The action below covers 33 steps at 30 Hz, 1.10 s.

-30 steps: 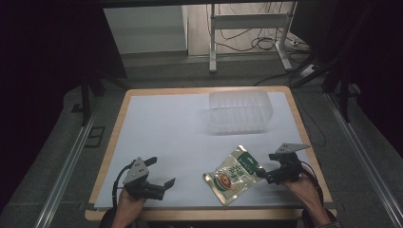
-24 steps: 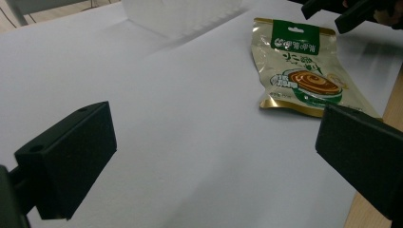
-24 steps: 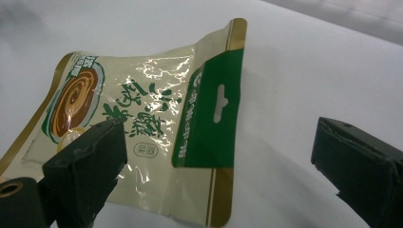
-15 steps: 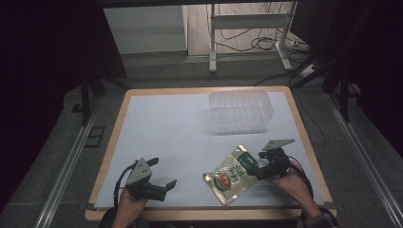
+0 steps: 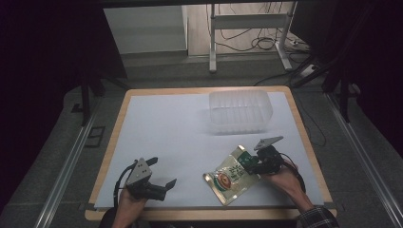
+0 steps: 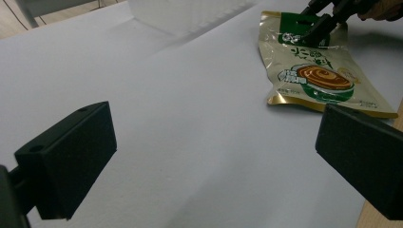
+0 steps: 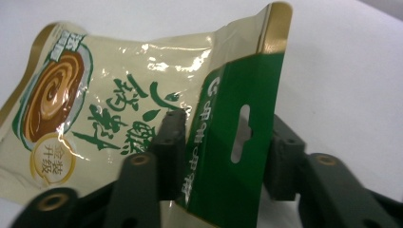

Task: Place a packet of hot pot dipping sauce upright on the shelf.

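The right claw (image 5: 254, 165) has just been closing on the green top strip of the snack pouch (image 5: 233, 175), near the desk (image 5: 199, 92)'s near right corner. The left claw (image 5: 159, 178) stands released, holding nothing.

The pouch (image 5: 232, 175) is cream yellow with gold edging, a green header band (image 7: 233, 156) with a white hang slot, green lettering and a brown and cream swirl ringed in green. Under the pouch, the table sheet (image 5: 180, 128) is plain white, framed by a light wood rim (image 5: 108, 161). Beyond the pouch, the tub (image 5: 241, 111) is clear and ribbed. Both the left gripper (image 5: 159, 179) and the right gripper (image 5: 251, 164) are black with grey top plates.
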Available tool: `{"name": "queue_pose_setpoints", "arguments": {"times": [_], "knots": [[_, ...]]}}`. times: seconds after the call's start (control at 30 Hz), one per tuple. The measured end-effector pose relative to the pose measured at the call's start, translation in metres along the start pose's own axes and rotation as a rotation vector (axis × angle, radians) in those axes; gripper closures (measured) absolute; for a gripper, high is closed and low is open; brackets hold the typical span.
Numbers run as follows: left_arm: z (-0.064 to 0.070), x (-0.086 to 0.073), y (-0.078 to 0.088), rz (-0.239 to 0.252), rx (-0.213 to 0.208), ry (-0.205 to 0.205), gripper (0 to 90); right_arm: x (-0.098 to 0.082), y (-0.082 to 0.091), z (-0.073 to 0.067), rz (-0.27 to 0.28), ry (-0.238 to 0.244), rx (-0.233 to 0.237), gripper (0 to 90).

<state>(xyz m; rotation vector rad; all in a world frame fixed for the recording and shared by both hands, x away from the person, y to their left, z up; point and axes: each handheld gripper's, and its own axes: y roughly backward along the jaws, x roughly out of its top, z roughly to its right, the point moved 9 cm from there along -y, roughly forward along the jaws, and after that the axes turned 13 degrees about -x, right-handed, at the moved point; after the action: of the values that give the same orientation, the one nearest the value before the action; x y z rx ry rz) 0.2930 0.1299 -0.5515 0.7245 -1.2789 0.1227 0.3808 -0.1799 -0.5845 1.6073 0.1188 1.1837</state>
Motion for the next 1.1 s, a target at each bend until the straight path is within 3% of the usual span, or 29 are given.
{"name": "queue_pose_setpoints", "arguments": {"times": [0.13,0.33,0.47,0.63,0.8,1.1], "knots": [[0.0,0.0,0.0,0.004,-0.003,0.001,0.0,0.0,0.002,-0.006,-0.007,0.024,0.014,73.1],[0.0,0.0,0.0,0.0,0.0,-0.003,0.0,0.0,0.003,-0.01,-0.021,-0.024,0.052,88.7],[0.001,0.0,0.0,-0.005,0.003,-0.011,0.0,0.001,0.005,-0.011,-0.035,-0.049,0.046,89.3],[0.0,0.001,0.0,-0.001,0.01,-0.012,0.0,0.003,0.01,-0.009,-0.045,-0.15,0.086,89.3],[0.001,0.001,0.0,0.0,0.013,-0.02,0.0,0.007,0.019,-0.01,-0.037,-0.17,0.085,89.3],[0.001,0.001,0.0,-0.003,0.012,-0.024,0.0,0.018,0.037,-0.012,-0.017,-0.252,0.17,89.3]]}}
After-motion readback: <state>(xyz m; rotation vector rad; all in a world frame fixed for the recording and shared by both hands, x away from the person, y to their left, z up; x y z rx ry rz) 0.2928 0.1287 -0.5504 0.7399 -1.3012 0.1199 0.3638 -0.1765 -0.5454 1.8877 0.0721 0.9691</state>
